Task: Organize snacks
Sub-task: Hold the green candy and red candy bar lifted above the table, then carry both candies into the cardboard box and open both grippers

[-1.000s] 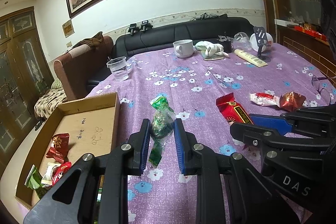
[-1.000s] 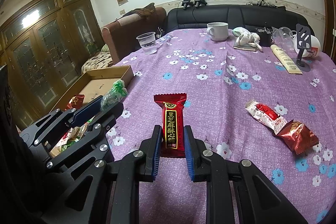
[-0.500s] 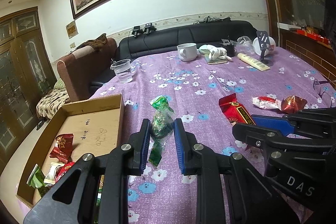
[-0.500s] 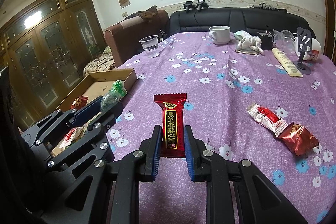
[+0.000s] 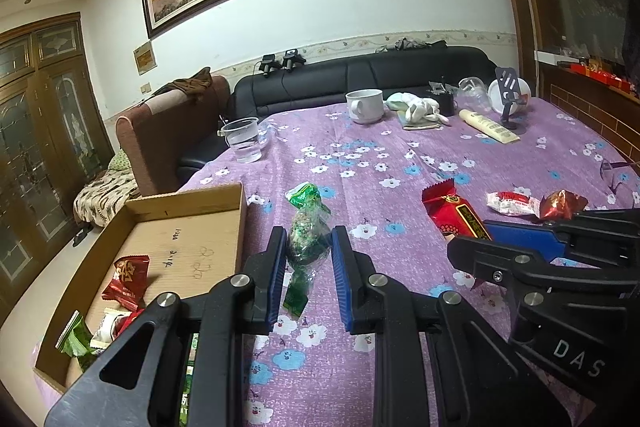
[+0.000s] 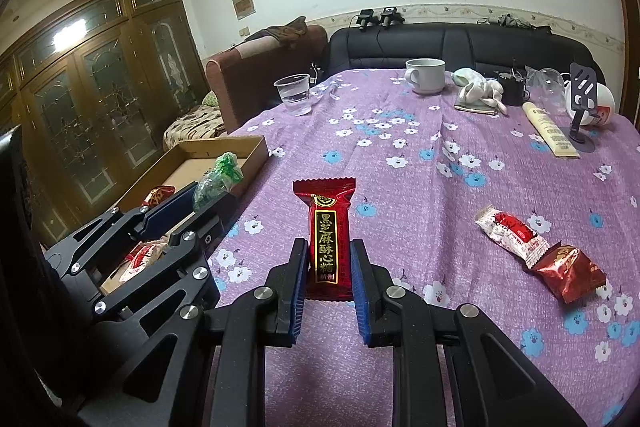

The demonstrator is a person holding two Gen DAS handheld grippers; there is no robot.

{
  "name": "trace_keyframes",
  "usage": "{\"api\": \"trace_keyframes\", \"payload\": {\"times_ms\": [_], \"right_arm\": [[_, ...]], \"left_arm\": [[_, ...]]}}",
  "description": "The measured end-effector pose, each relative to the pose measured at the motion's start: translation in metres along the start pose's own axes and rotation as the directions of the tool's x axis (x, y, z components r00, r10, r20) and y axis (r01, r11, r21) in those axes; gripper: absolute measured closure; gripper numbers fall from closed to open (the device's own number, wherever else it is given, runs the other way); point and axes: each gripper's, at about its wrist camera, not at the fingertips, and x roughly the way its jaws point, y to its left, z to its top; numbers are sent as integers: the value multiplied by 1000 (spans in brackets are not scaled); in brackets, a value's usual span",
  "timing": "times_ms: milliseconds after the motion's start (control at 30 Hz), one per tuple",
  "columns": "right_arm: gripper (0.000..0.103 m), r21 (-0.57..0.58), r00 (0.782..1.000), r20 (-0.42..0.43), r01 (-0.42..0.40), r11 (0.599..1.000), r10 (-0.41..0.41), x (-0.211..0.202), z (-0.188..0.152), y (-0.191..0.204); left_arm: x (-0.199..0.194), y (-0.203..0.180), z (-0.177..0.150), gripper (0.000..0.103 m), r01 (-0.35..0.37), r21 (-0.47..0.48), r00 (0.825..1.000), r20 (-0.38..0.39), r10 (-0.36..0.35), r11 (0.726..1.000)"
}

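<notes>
Nothing shifted among the snacks since a second ago, only a slight tilt of both views. Green candy (image 5: 308, 233) pinched at its bulge between the blue pads of the left gripper (image 5: 309, 259), raised off the purple flowered tablecloth (image 5: 360, 155), twisted tail hanging loose below, just beside the right wall of the cardboard box (image 5: 236, 223) at the table's left edge. Red bar with gold lettering (image 6: 329, 241) clamped at its lower end by the right gripper (image 6: 329, 279), upright and off the cloth. Lying toward the right edge, touching each other: a white-and-red packet (image 6: 510, 233) and a dark red foil candy (image 6: 570, 271). Inside the box, near its front corner, several red, white and green wrappers (image 5: 126, 277). Farther back: plastic cup (image 5: 242, 141) by the left edge, white mug (image 5: 365, 105) near the far edge.
</notes>
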Motion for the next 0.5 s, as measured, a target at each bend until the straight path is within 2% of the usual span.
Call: {"api": "trace_keyframes", "payload": {"times_ms": [267, 400, 500], "right_arm": [[82, 12, 1000, 0, 6, 1000, -6, 2, 2, -2], [82, 49, 1000, -10, -5, 999, 6, 2, 4, -3], [82, 35, 1000, -20, -4, 999, 5, 2, 6, 7]], "left_arm": [[-11, 8, -1, 83, -2, -22, 1000, 19, 3, 1000], [-17, 28, -3, 83, 13, -62, 1000, 2, -12, 998], [-19, 46, -5, 83, -4, -83, 1000, -8, 3, 997]]}}
